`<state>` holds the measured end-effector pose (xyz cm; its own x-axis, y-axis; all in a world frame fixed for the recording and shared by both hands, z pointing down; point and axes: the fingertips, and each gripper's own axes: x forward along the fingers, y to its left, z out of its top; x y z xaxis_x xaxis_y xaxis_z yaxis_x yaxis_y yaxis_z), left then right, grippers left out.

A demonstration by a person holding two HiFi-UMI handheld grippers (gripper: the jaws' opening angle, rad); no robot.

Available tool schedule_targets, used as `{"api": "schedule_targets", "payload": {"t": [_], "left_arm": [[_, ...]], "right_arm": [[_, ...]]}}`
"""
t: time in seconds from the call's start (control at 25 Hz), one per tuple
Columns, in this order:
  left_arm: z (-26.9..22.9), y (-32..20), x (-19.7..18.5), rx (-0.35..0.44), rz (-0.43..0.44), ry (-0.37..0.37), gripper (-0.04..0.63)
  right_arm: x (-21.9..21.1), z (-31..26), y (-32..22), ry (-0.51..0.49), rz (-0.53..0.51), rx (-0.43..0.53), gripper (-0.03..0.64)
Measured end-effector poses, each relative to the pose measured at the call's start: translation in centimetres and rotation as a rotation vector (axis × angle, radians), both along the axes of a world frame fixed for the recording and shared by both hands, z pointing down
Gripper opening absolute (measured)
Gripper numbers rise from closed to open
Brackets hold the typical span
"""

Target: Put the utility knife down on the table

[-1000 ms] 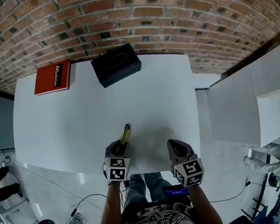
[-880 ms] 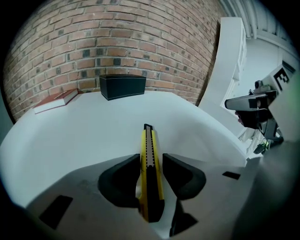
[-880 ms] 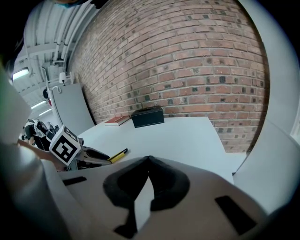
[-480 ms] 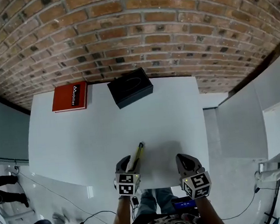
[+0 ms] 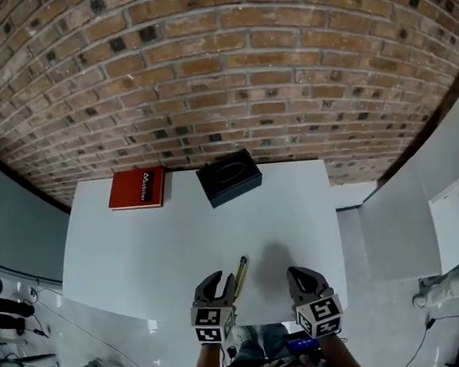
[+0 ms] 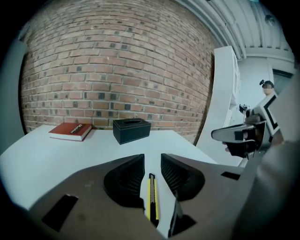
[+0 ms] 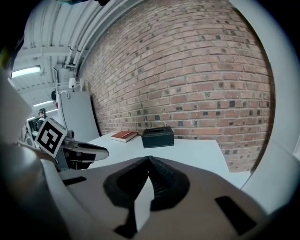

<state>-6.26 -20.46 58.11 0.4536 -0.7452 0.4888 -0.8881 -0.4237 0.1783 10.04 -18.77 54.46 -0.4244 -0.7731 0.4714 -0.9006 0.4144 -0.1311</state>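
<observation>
Looking along my left tongs (image 6: 151, 161), I see the 2 jaws standing apart, with the yellow utility knife (image 6: 152, 202) lying flat on the white table (image 6: 56, 154) in the gap between them, unclamped. My right tongs (image 7: 148, 161) are closed tip to tip on nothing, near the table's front edge. Against the brick wall (image 5: 220, 76) at the far edge sit 1 black tissue box (image 5: 229, 179) and 1 red book (image 5: 138, 187).

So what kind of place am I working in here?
Looks like an indoor lab or studio workspace, not a home: a bare white table set against an exposed brick wall, with white partition panels on the right.
</observation>
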Motion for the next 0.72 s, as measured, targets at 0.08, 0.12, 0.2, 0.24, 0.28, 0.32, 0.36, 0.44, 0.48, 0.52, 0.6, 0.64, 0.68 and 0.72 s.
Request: {"api": "schedule_targets", "payload": {"t": [0.08, 0.12, 0.2, 0.24, 0.28, 0.32, 0.36, 0.44, 0.48, 0.52, 0.6, 0.64, 0.68, 0.72], "left_arm": [[-2.0, 0.0, -0.1, 0.028, -0.008, 0.048, 0.091], [-3.0, -0.2, -0.2, 0.048, -0.012, 0.066, 0.083], [-5.1, -0.7, -0.3, 0.089, -0.021, 0.089, 0.058], [-5.9, -0.6, -0.3, 0.103, -0.027, 0.097, 0.043], [-6.5, -0.4, -0.2, 0.114, -0.031, 0.104, 0.034], [-7.0, -0.3, -0.2, 0.123, -0.032, 0.108, 0.028], [-7.5, -0.3, -0.1, 0.132, -0.032, 0.109, 0.025], [-8.3, -0.4, -0.2, 0.156, -0.031, 0.108, 0.020], [-8.7, -0.4, -0.3, 0.171, -0.033, 0.104, 0.020], [-9.0, -0.3, -0.3, 0.185, -0.037, 0.096, 0.018], [-9.6, 0.2, -0.2, 0.202, -0.042, 0.078, 0.017], [-9.9, 0.1, -0.2, 0.210, -0.041, 0.071, 0.017], [-10.2, 0.0, -0.2, 0.218, -0.039, 0.065, 0.017], [-10.5, -0.1, -0.2, 0.227, -0.038, 0.057, 0.017]], "right_arm": [[-0.3, -1.3, 0.1, 0.001, -0.002, 0.026, 0.000], [-0.4, -2.0, -0.1, -0.001, -0.001, 0.042, 0.000], [-0.7, -3.5, -0.6, -0.002, 0.002, 0.078, 0.000], [-0.9, -4.1, -0.6, -0.002, 0.003, 0.091, 0.000], [-0.9, -4.5, -0.4, -0.002, 0.005, 0.102, 0.000], [-1.0, -4.8, -0.4, -0.002, 0.007, 0.112, 0.000], [-1.1, -5.1, -0.4, -0.003, 0.008, 0.122, 0.000], [-1.5, -5.7, -0.7, -0.007, 0.007, 0.147, 0.000], [-1.7, -6.1, -0.7, -0.009, 0.006, 0.159, 0.000], [-1.7, -6.3, -0.6, -0.010, 0.007, 0.166, 0.000], [-1.5, -6.8, 0.0, -0.013, 0.016, 0.172, 0.000], [-1.5, -7.0, 0.0, -0.015, 0.021, 0.176, 0.000], [-1.5, -7.2, -0.2, -0.016, 0.025, 0.181, 0.000], [-1.6, -7.3, -0.2, -0.017, 0.026, 0.183, 0.000]]}}
